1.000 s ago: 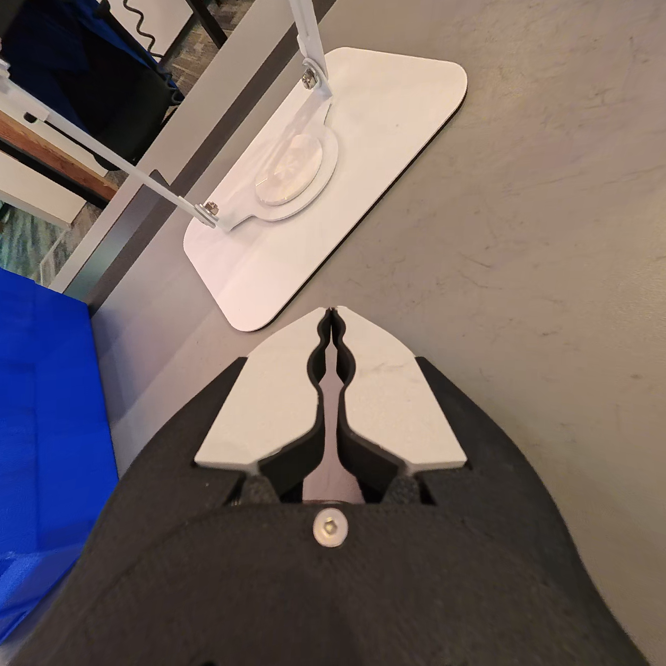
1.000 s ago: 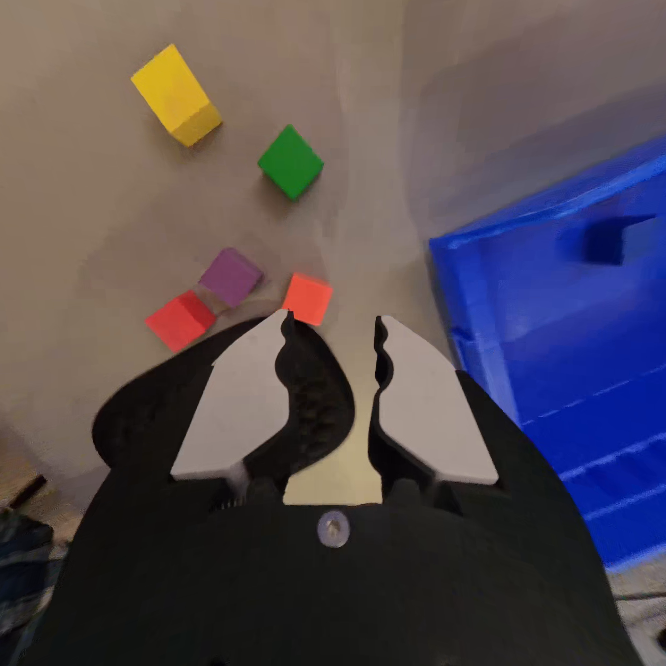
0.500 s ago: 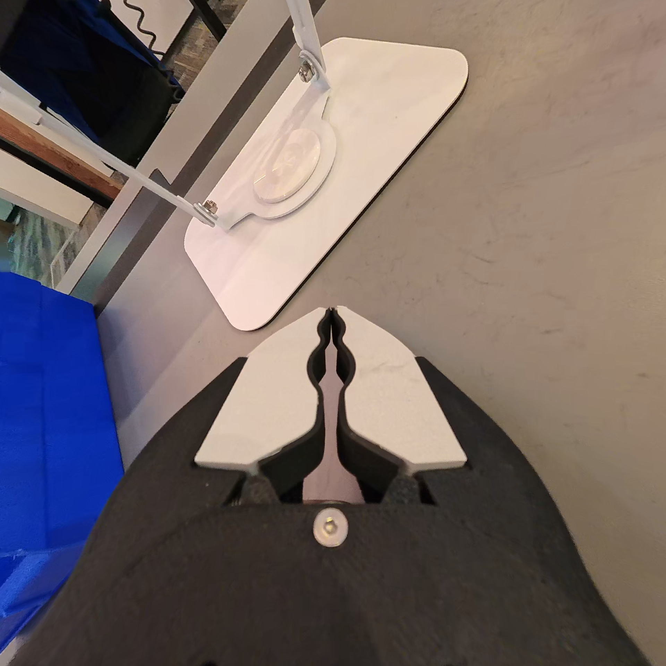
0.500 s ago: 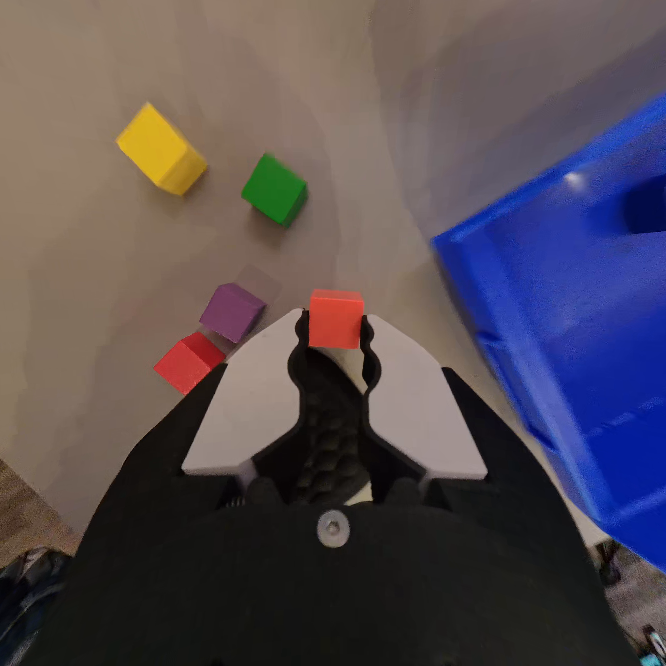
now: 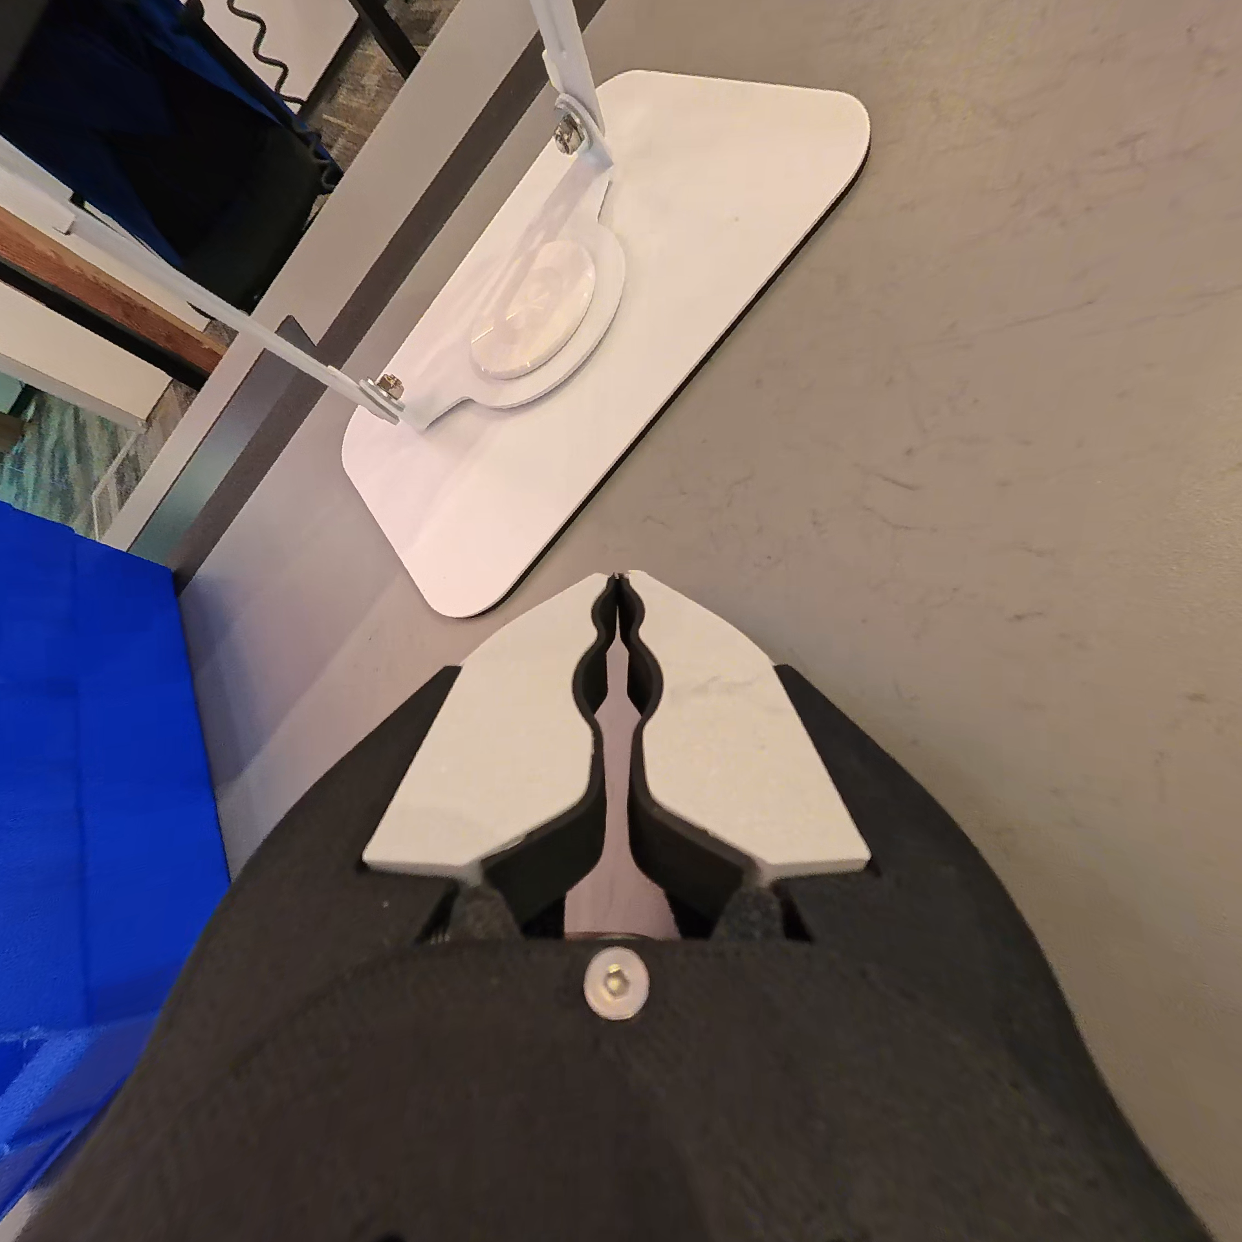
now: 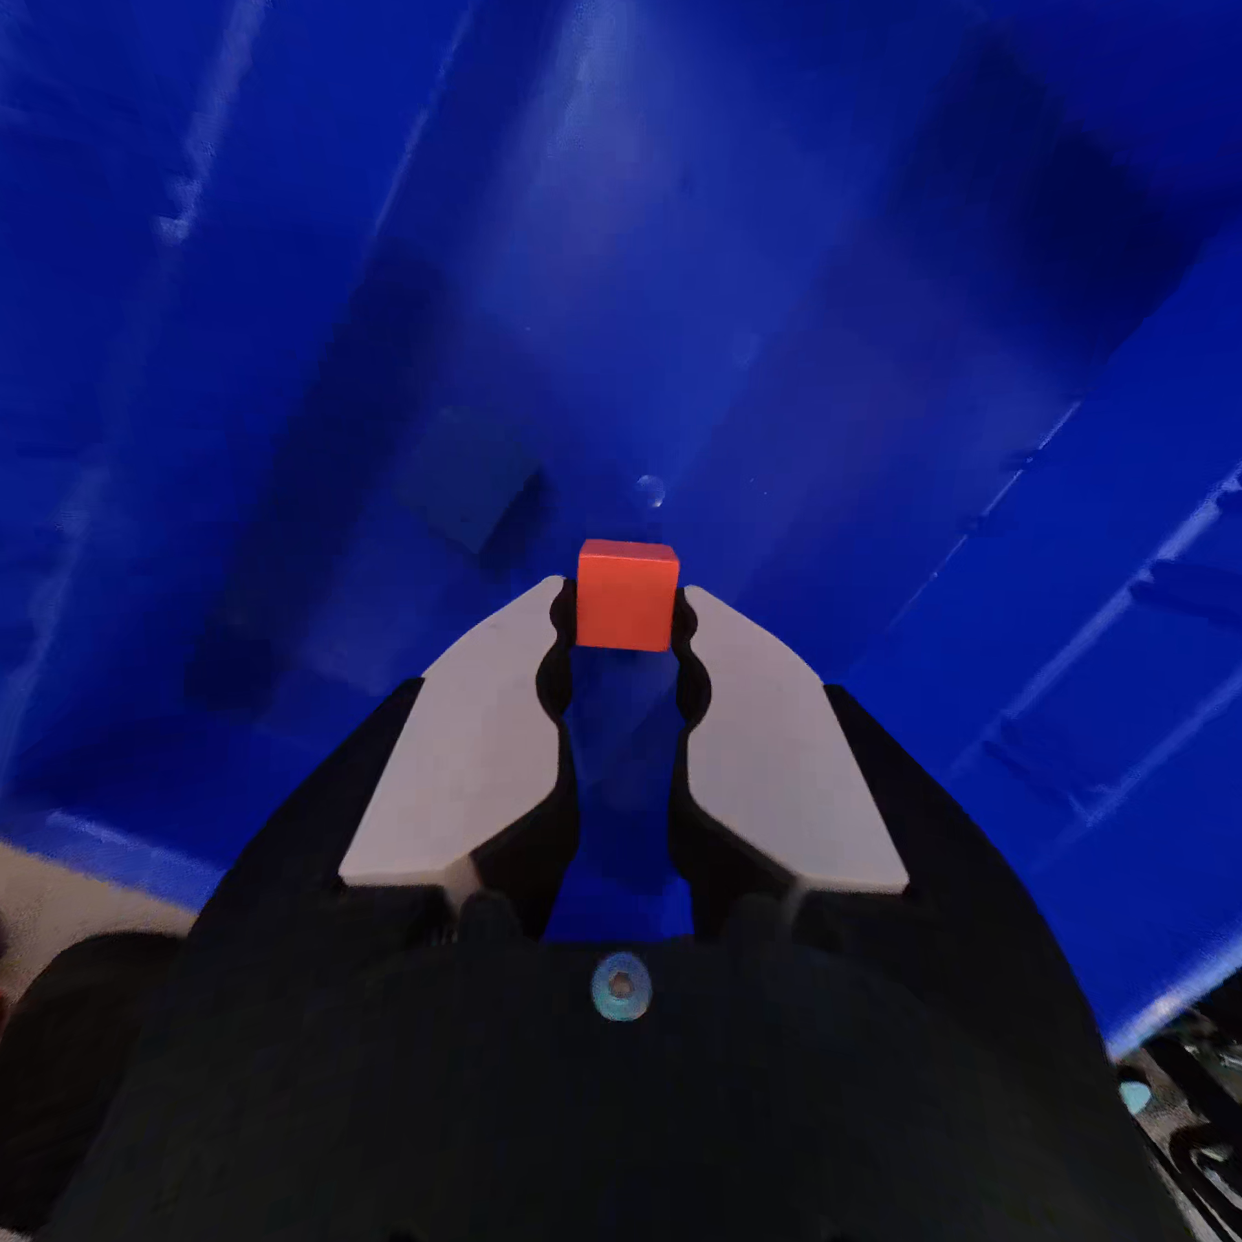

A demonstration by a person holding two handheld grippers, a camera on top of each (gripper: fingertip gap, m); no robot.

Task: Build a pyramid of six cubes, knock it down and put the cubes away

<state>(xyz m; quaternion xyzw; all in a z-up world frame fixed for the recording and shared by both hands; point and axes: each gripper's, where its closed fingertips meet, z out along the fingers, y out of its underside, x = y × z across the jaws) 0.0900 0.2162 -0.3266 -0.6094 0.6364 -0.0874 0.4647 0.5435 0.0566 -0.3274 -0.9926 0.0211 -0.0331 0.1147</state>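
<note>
Right now the orange cube (image 6: pixel 626 598) sits clamped between the right claw's (image 6: pixel 625 605) tips.

Grey mottled tabletop (image 5: pixel 941 403) with a white stand base (image 5: pixel 571 376) on it; past the edge there's patterned carpet (image 5: pixel 60 464) and a wood-edged shelf (image 5: pixel 101 296).

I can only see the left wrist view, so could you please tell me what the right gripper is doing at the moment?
Observer: The right gripper has its jaws shut on an orange cube.
Operator: Thank you. Where is it holding the cube?
Observer: Over the inside of the blue bin, which fills nearly its whole view.
Operator: Is anything in the bin already?
Observer: Yes, a blue cube lies on the bin floor, beyond and left of the orange one.
</note>
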